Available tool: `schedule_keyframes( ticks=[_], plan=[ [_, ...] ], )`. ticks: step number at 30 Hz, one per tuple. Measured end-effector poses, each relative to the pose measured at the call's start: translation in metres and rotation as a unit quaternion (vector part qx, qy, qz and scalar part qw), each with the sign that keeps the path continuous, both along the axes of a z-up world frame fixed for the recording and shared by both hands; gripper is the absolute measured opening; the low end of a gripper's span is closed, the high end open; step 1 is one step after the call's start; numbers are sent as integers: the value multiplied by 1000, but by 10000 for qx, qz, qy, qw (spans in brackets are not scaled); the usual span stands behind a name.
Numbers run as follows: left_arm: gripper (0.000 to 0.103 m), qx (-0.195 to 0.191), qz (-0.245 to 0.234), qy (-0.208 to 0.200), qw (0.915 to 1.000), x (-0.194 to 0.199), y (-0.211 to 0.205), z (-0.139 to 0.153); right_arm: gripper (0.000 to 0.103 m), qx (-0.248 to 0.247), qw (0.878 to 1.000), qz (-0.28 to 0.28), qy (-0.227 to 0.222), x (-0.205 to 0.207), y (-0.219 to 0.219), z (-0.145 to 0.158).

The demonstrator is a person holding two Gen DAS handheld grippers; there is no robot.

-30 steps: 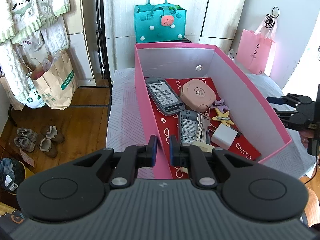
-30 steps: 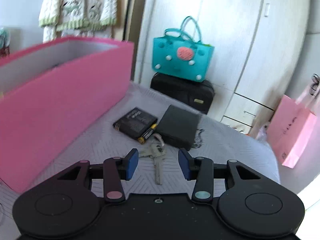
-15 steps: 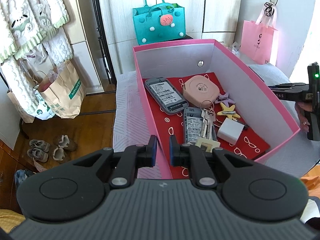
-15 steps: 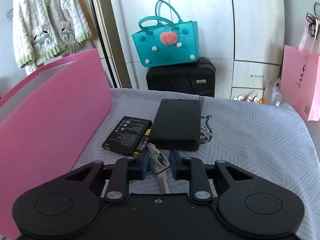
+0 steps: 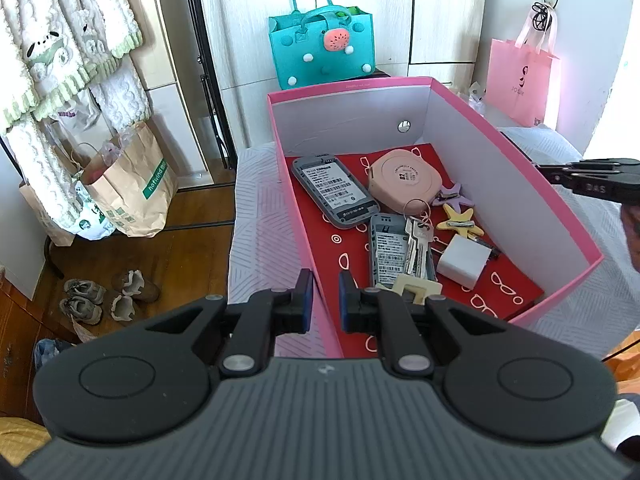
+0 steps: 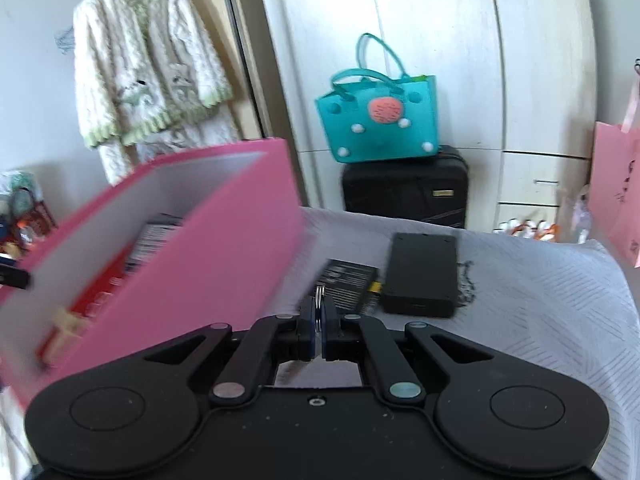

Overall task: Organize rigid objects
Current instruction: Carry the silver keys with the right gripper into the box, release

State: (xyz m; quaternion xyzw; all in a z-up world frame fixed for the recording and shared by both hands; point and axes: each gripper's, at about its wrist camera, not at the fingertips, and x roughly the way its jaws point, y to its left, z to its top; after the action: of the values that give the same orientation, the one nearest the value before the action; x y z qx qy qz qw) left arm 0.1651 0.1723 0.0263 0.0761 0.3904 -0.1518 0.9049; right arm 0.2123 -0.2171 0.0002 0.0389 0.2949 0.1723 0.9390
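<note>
An open pink box (image 5: 516, 184) stands on the bed cover. It holds a grey phone (image 5: 334, 190), a pink round case (image 5: 404, 178), a bunch of keys (image 5: 416, 240), a white charger (image 5: 462, 260) and star clips (image 5: 460, 222). My left gripper (image 5: 323, 304) is shut on the box's near left wall, one pad on each side of it. My right gripper (image 6: 319, 320) is shut on a metal key ring (image 6: 319, 302), lifted beside the box (image 6: 200, 264); the keys under it are hidden. A black battery (image 6: 352, 280) and a black flat case (image 6: 420, 276) lie on the cover beyond.
A teal felt bag (image 6: 380, 120) sits on a black suitcase (image 6: 404, 190) against the wardrobe. A pink paper bag (image 5: 520, 80) stands at the right. On the left there are a brown paper bag (image 5: 128, 188) and shoes (image 5: 104, 296) on the wooden floor.
My right gripper has shut on the key ring and raised it off the bed cover, rolling as it rose. My left gripper has stayed shut on the box wall.
</note>
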Motion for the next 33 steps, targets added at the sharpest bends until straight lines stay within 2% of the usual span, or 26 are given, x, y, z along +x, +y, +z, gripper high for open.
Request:
schedule_keyframes(
  ticks=[9,14,17,23,33],
  plan=[
    [11,34,-33,-5,10000,-1,1,-1,4,182,9983,314,-445,-21,16,56],
    [11,-22,-9,-16,10000,-2,-1,-1,4,278,9937,705,-829,-33,33,95],
    [11,3,-39,-32,10000,-3,-1,-1,4,483,9906,993,-812,-37,45,105],
    [11,-40,-19,-52,10000,-2,-1,-1,4,888,9842,1509,-247,-20,73,93],
    [11,-96,-33,-7,9999,-1,2,0,5,802,9773,1834,691,12,127,47]
  ],
)
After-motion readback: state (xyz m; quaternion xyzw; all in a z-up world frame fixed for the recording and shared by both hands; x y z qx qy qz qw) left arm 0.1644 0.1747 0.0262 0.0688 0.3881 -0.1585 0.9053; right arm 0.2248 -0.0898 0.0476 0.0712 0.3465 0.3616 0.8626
